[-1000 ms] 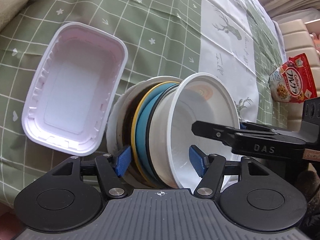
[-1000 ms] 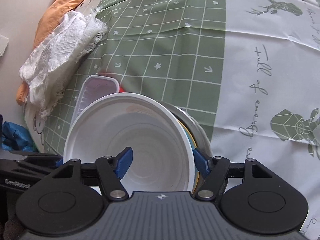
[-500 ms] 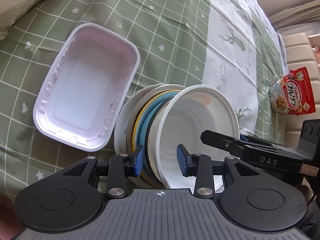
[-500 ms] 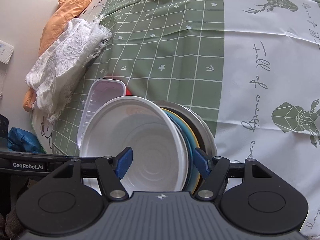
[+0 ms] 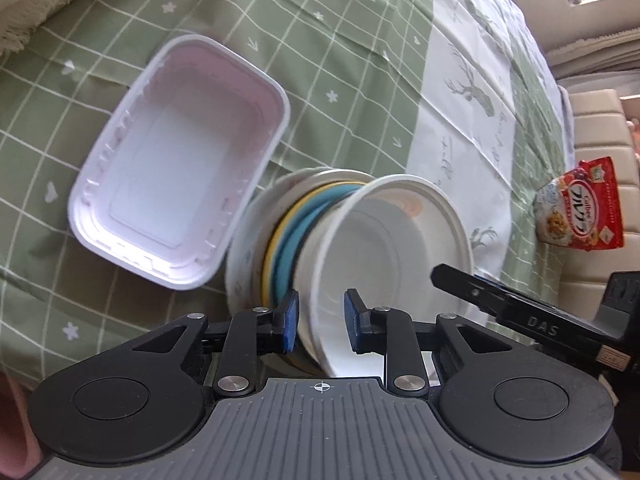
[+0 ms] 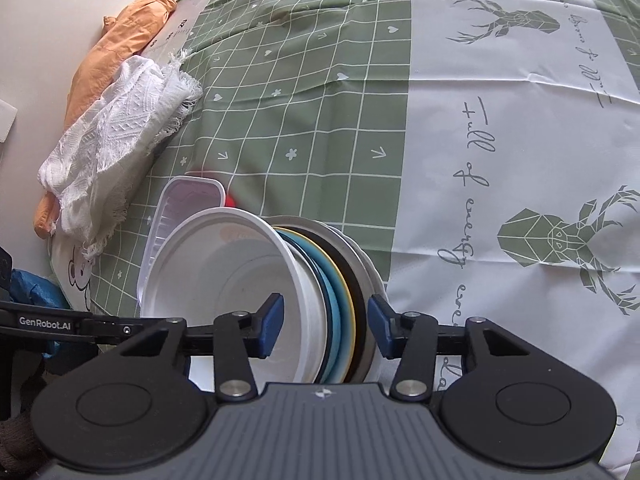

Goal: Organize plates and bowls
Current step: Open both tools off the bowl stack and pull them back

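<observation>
A stack of plates and bowls (image 5: 292, 236) is held off the tablecloth, tilted on edge: white plate, dark, yellow and blue dishes, and a large white bowl (image 5: 384, 252) on top. My left gripper (image 5: 320, 320) is shut on the white bowl's rim, one pad inside, one outside. My right gripper (image 6: 326, 326) grips the stack (image 6: 340, 272) from the opposite side, its pads closed over the bowl rim and the plates. A white rectangular plastic tray (image 5: 180, 160) lies on the cloth to the left of the stack; it also shows in the right wrist view (image 6: 180, 204).
The green and white checked tablecloth (image 6: 320, 80) covers the table. A white lace cloth (image 6: 116, 136) and an orange cloth (image 6: 120, 36) lie at its left edge. A red cereal bag (image 5: 584, 204) sits on beige cushions far right. Something red (image 6: 230, 200) peeks from behind the tray.
Both grippers closed: the left pads narrowed onto the bowl rim, the right pads onto the stack. The stack rose and tilted away from the tray.
</observation>
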### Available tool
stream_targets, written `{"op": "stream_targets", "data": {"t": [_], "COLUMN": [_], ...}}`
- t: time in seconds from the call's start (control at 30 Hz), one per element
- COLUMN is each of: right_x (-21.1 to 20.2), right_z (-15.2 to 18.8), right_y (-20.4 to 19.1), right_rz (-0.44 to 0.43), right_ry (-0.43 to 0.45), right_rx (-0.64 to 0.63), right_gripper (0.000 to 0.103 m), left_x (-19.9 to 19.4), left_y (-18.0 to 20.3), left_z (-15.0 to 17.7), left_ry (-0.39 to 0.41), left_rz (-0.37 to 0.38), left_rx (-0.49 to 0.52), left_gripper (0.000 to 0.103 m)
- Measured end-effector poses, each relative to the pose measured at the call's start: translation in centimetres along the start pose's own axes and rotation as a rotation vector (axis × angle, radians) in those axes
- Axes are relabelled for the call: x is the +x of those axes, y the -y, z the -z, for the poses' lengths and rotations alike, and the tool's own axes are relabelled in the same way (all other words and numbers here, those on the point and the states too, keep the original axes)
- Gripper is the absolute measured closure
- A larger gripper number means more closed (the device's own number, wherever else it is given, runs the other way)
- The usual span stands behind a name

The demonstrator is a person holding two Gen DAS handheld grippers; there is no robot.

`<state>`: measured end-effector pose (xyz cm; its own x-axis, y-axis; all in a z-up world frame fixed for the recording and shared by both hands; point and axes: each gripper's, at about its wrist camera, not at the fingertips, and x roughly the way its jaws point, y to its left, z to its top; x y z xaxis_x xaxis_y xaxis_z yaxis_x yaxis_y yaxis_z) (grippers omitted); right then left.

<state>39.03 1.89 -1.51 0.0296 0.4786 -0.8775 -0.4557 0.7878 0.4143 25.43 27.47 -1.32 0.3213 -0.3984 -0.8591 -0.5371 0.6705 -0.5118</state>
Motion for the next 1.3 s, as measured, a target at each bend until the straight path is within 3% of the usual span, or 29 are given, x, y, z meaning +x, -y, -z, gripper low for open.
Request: {"op": "stream_targets", "data": {"t": [0.1,0.23,0.37,0.53,0.7,0.97,1.3], "right_x": [0.0,0.0,-0.3,-0.3,-0.8,-1.8,-1.5], "right_z": [0.2,0.7,1.1,0.7,0.7,0.6,2.0], "right_y": [0.1,-0.4,-1.5,-0.7,-0.8,-1.2,-0.4], "right_rz": [0.015,-0.060,-0.032,-0.051,-0.017,-0.018,-0.007], "right_ry": [0.003,-0.023,-0.009,-0.016,0.015,0.038,0.004], "right_rx": [-0.016,-0.010,-0.060,-0.017,-0.023,-0.044,-0.033], "right_gripper": [0.058,0.057,0.057,0.057,0.057,0.057,0.057], "left_x": [0.0,0.3,0.6,0.8,0.0,-2.5,-1.6], "left_y": [0.6,0.6,0.5,0.5,-0.2,0.0,-0.7], "left_z": [0.2,0.3,0.5,0.8,0.8,1.1,2.2], "left_ry": [0.009,0.003,-0.004,-0.006,0.001,0.072,0.040], "left_rz": [-0.009,0.004,0.002,0.021,0.049,0.011,-0.012], "left_rx": [0.014,0.007,0.000,-0.016,-0.036,0.008,-0.009], "left_gripper": [0.074,0.074,0.070,0.068,0.079,0.079,0.079]}}
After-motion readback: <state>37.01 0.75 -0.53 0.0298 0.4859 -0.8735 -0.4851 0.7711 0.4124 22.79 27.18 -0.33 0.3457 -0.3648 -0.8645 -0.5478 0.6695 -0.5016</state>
